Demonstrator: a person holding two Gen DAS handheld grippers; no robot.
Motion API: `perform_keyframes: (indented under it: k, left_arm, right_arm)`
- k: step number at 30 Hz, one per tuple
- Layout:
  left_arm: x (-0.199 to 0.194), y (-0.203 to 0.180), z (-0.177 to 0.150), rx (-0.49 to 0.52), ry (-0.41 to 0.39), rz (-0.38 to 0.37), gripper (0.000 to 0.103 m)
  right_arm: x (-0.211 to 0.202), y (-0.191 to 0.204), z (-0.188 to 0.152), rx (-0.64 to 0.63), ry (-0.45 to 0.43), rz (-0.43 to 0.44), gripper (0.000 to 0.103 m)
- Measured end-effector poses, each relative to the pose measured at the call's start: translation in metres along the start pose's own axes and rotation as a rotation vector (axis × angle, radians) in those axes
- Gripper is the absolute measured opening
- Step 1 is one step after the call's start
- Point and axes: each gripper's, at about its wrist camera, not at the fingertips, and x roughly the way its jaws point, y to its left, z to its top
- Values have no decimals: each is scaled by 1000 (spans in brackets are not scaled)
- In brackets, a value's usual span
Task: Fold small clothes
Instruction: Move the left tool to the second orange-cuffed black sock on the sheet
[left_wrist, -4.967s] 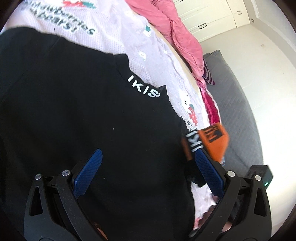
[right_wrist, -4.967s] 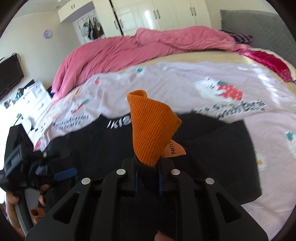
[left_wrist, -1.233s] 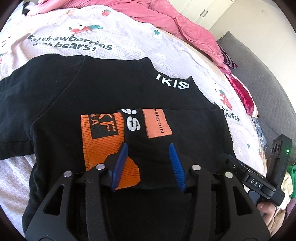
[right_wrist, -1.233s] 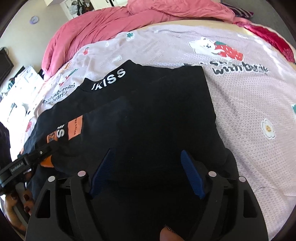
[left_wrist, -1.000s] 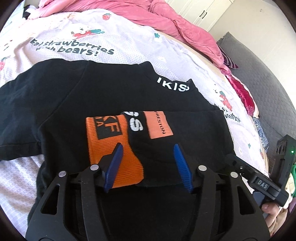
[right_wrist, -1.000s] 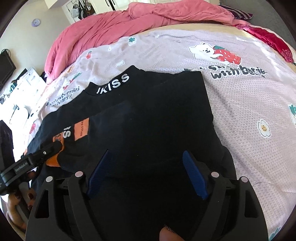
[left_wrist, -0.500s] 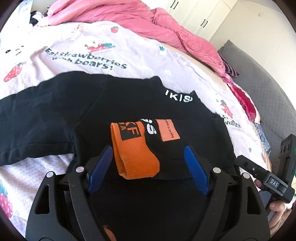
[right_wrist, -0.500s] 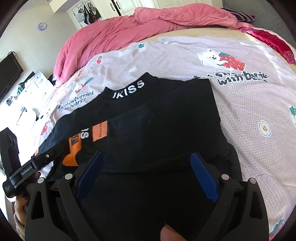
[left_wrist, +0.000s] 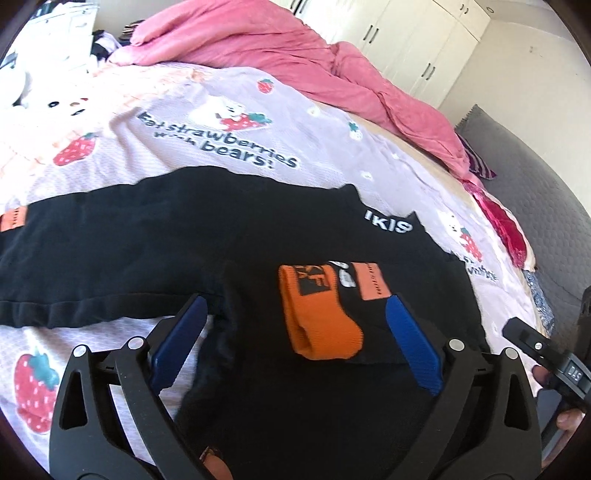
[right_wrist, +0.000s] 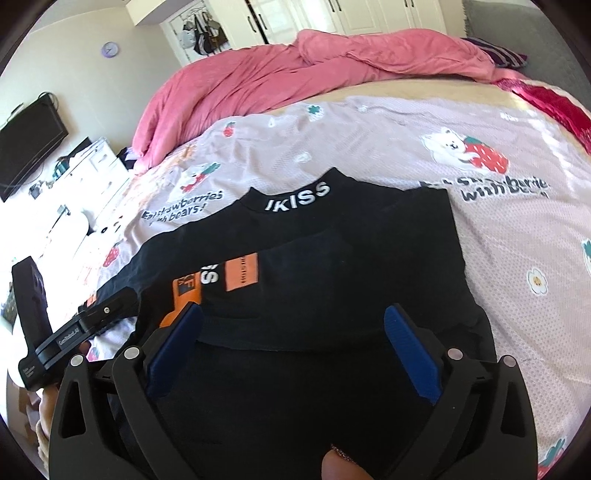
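A black top (left_wrist: 184, 236) with a white "IKISS" collar (right_wrist: 297, 197) lies flat on the bedspread. One sleeve is folded across its body, and the orange cuff (left_wrist: 321, 317) rests on the front. The other sleeve stretches out to the left, ending in an orange patch (left_wrist: 13, 219). My left gripper (left_wrist: 295, 302) hovers just above and behind the cuff, its jaws opening wide, its pads (left_wrist: 177, 343) clear of the cloth. My right gripper (right_wrist: 293, 311) hangs over the folded sleeve and lower body (right_wrist: 369, 258), its jaws also opening, with nothing gripped.
The top lies on a lilac bedspread (right_wrist: 498, 229) printed with bears and strawberries. A pink duvet (right_wrist: 295, 74) is heaped along the far side. Grey upholstery (left_wrist: 535, 184) lies to the right, white wardrobes (left_wrist: 417, 40) behind, and a dark screen (right_wrist: 29, 147) and a cluttered white unit to the left.
Both grippers have drawn back and upward from the top while their jaws widened. The left gripper let go of the orange cuff, which now lies on the body of the top.
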Motion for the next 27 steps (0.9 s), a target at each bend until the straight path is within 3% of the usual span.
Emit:
perform_keyframes:
  k: [27]
  left_arm:
    - [-48,99,1,-302,-204,266,94]
  right_arm:
    - [23,97,-4,-245,-7,92,99]
